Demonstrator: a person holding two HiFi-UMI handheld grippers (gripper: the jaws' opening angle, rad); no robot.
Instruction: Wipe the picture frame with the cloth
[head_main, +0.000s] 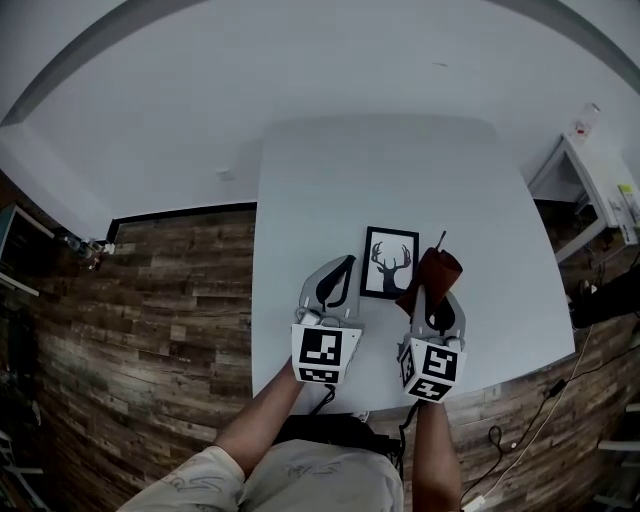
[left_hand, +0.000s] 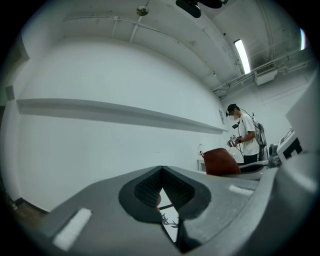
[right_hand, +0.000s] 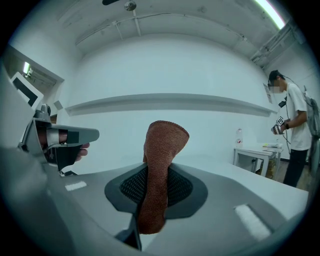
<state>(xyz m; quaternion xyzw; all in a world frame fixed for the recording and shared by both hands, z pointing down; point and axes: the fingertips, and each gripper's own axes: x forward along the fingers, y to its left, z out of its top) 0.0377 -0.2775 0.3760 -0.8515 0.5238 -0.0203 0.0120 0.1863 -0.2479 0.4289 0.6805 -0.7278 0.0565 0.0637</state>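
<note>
A small black picture frame (head_main: 390, 263) with a deer-antler print lies flat on the white table (head_main: 330, 180). My left gripper (head_main: 347, 263) is shut with nothing in it, just left of the frame and apart from it. In the left gripper view a strip of the frame (left_hand: 170, 223) shows through the gap under the closed tips of the left gripper (left_hand: 161, 170). My right gripper (head_main: 433, 298) is shut on a rust-brown cloth (head_main: 437, 272) at the frame's right edge. The cloth (right_hand: 161, 150) stands up folded between the jaws of the right gripper (right_hand: 156, 175).
A second white table (head_main: 598, 178) with small items stands at the right beyond the table edge. A person (right_hand: 295, 131) holding a device stands by it. Wood floor (head_main: 180, 300) lies to the left. A white wall rises behind the table.
</note>
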